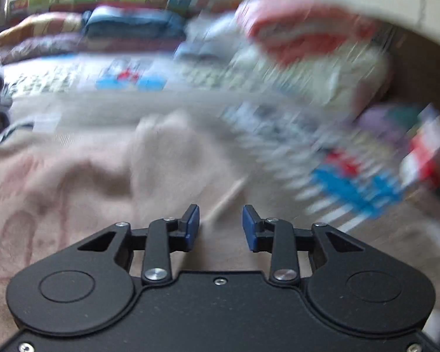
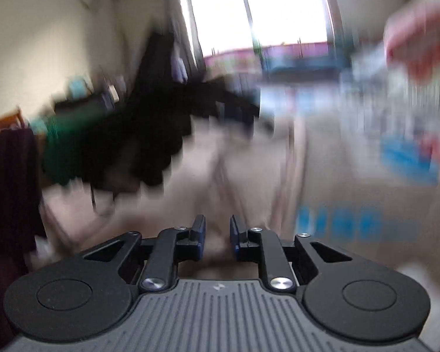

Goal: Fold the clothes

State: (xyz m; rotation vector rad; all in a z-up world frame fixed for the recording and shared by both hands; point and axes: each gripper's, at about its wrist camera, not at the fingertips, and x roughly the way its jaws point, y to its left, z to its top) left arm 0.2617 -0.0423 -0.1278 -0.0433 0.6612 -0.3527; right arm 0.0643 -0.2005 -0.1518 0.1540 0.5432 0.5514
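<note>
Under me is the bed (image 1: 278, 108), its patterned white and blue sheet blurred. A beige garment (image 1: 108, 161) lies spread on it (rumpled), with folded clothes (image 1: 132, 26) stacked beyond.

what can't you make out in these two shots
- Left wrist view: the pinkish garment has its faint print and edges smeared by motion blur; the left tool is open and empty.
- Left wrist view: the piled fabrics are blurred.
- Right wrist view: the dark clothing is an unreadable smear beyond the open right tool.
</note>
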